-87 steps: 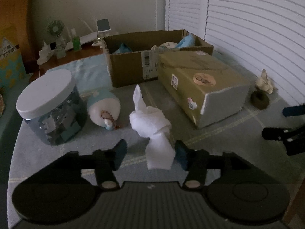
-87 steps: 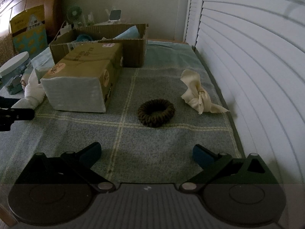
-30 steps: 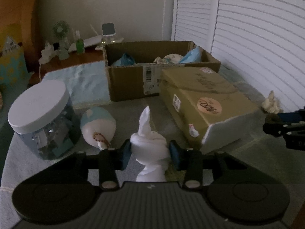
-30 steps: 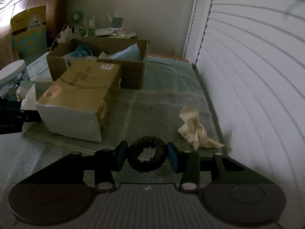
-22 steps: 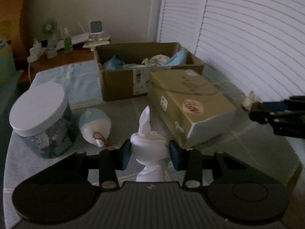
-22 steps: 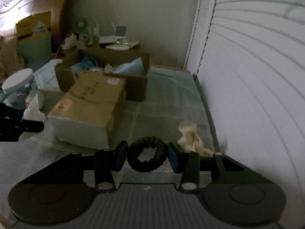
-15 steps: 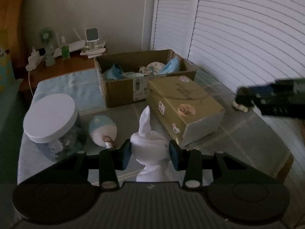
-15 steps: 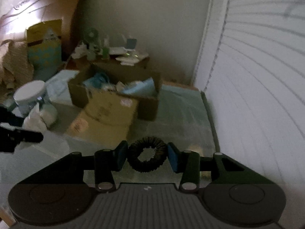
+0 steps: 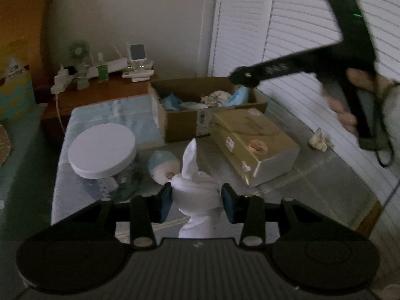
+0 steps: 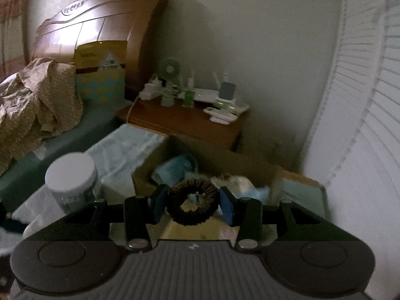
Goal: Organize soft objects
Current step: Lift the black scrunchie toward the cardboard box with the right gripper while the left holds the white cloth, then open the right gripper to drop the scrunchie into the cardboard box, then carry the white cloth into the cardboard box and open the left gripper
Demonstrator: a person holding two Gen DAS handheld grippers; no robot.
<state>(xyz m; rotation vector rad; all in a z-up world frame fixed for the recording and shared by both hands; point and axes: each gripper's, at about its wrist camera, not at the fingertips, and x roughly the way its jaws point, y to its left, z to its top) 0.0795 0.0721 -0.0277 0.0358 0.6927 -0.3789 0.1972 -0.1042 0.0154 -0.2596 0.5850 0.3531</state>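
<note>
Mid-task: left gripper clamps the knotted white cloth; right gripper clamps the dark scrunchie above the part-filled cardboard box; cream cloth, right of frame, remains.

Left tongs, lower centre, clamp a knotted white cloth. Upper right: a hand raises the right tongs over the open cardboard box.

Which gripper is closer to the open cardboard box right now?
Right. The right gripper hangs at the box; the left gripper sits back, nearer the jar.
</note>
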